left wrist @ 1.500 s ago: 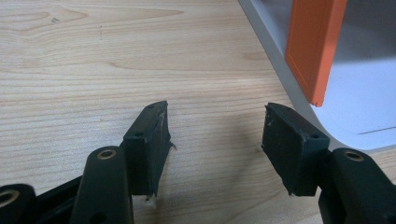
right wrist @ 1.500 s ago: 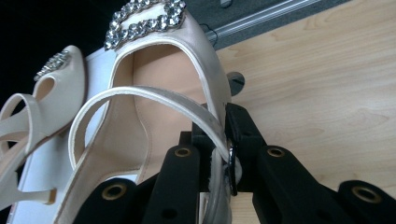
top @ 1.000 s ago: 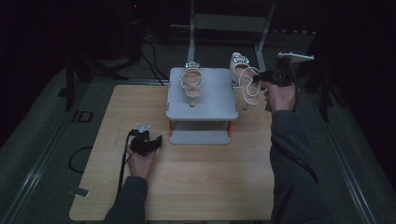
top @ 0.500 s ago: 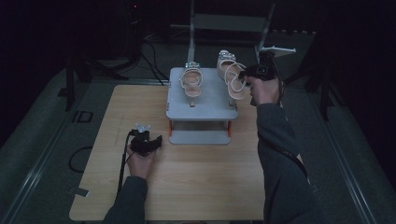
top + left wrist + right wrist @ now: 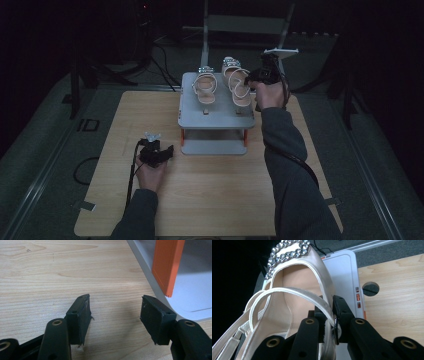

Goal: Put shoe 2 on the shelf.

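Note:
A cream sandal with a jewelled buckle [image 5: 294, 297] hangs from my right gripper [image 5: 329, 312], whose jaws are shut on its side strap and edge. From above, this sandal [image 5: 239, 86] is over the right half of the grey shoe rack's top [image 5: 216, 116], with the right gripper [image 5: 256, 77] just to its right. A matching sandal [image 5: 205, 89] lies on the left half of the rack top. My left gripper [image 5: 162, 152] rests low on the wooden table, left of the rack. Its jaws [image 5: 115, 306] stand open with nothing between them, beside the rack's orange leg [image 5: 167, 265].
The rack has a lower grey shelf [image 5: 190, 295] near the left gripper. The wooden table [image 5: 215, 195] has free room in front of the rack. A round hole [image 5: 370, 288] is cut in the tabletop. Dark stands and cables are behind the table.
My right hand has carried the sandal leftward, from beyond the rack's right edge to over the right half of its top. The left hand has stayed put.

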`<state>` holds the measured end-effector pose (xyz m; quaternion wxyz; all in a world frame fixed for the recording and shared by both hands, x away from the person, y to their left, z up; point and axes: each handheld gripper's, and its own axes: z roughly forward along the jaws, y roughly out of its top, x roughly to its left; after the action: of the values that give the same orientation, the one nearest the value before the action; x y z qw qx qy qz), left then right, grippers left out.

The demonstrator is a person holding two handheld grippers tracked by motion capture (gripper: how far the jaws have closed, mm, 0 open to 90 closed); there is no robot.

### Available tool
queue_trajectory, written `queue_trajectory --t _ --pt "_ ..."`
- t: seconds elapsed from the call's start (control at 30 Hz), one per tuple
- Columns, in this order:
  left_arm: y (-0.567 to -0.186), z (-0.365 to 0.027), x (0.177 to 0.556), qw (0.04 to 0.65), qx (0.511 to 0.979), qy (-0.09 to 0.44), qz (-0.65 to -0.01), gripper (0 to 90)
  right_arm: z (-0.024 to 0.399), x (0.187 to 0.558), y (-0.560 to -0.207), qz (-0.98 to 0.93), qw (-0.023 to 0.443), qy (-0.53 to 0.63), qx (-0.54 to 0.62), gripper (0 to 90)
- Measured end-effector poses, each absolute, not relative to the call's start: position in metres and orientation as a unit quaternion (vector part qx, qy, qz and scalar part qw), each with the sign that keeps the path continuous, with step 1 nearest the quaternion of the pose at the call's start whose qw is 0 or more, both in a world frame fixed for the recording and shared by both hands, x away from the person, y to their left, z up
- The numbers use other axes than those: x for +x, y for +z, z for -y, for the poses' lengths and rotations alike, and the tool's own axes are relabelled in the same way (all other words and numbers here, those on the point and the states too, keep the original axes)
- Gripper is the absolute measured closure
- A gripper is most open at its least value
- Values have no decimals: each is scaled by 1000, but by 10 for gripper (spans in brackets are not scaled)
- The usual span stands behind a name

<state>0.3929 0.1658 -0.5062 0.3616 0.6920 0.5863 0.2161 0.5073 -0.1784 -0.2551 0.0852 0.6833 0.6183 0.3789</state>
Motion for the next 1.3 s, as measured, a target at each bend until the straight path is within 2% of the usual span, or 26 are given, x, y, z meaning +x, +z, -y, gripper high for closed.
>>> queue_trajectory --t 1.3 --pt "-506 -166 392 365 693 213 -585 415 153 529 -278 -618 91 345 701 831"
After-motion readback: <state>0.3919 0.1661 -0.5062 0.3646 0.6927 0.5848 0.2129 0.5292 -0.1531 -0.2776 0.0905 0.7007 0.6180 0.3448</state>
